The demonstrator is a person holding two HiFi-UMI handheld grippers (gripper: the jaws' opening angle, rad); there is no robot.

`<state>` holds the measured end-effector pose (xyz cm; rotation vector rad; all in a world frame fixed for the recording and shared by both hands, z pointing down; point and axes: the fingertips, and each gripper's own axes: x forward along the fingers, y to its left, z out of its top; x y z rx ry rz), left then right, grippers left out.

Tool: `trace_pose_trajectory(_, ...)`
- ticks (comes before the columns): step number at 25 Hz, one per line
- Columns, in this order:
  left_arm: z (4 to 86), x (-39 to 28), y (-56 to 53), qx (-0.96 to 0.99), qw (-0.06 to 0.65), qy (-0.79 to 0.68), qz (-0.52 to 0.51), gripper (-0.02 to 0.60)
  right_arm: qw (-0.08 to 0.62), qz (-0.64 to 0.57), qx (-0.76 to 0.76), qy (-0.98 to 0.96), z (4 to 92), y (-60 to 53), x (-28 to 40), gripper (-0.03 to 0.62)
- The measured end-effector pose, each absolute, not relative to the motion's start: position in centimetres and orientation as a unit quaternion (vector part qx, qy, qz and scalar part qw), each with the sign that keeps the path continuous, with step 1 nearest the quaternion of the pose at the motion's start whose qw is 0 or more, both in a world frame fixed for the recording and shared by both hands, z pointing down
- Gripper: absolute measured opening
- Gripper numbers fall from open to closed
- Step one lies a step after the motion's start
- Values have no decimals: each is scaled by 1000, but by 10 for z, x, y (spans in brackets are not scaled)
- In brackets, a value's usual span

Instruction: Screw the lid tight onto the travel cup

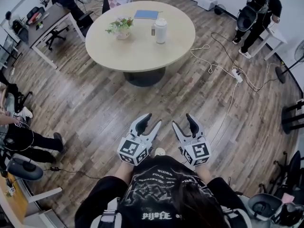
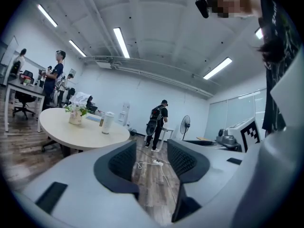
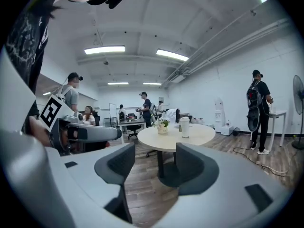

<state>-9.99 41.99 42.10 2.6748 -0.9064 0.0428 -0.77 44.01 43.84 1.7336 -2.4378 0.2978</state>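
The white travel cup (image 1: 160, 31) stands upright on the round beige table (image 1: 137, 51), far ahead of me, with its lid resting on top. It also shows as a small shape in the left gripper view (image 2: 108, 122) and in the right gripper view (image 3: 184, 127). My left gripper (image 1: 153, 119) and right gripper (image 1: 182, 120) hang side by side close to my chest, over the wooden floor and well short of the table. Both are open with nothing between the fingers, as the left gripper (image 2: 151, 148) and right gripper (image 3: 155, 152) views confirm.
A flower pot (image 1: 121, 27) and a blue book (image 1: 146, 14) share the table with the cup. A power strip with cables (image 1: 236, 74) lies on the floor to the right. A person (image 1: 259, 13) stands at the back right. Desks and chairs (image 1: 52, 25) line the left.
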Motion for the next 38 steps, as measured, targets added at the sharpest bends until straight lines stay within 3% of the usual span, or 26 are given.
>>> trace_pose_trajectory(2,419,-95,422,941,156,-302,1,285,69,96,565,-817,439,439,-8,281)
trace_pose_trajectory(5,422,-89,425,945,146,-294,5,344,65,87,565,-818,439,436,-1,352)
trace_pose_trajectory(12,439,-75,429,944,145,-292,45,332,65,81,565,-818,443,431,15,342)
trace_pose_trajectory(13,444,-74,429,943,137,-296,64,240,67,82,564,-819,445,429,15,342)
trace_pose_trajectory(14,450,-72,429,943,129,-298,78,218,69,83,562,-820,446,428,15,342)
trace_pose_trajectory(20,448,-66,395,940,156,-303,24,279,88,75,562,-819,453,407,20,342)
trace_pose_trajectory(38,442,-61,212,965,132,-221,56,279,87,108,646,-751,453,245,34,314)
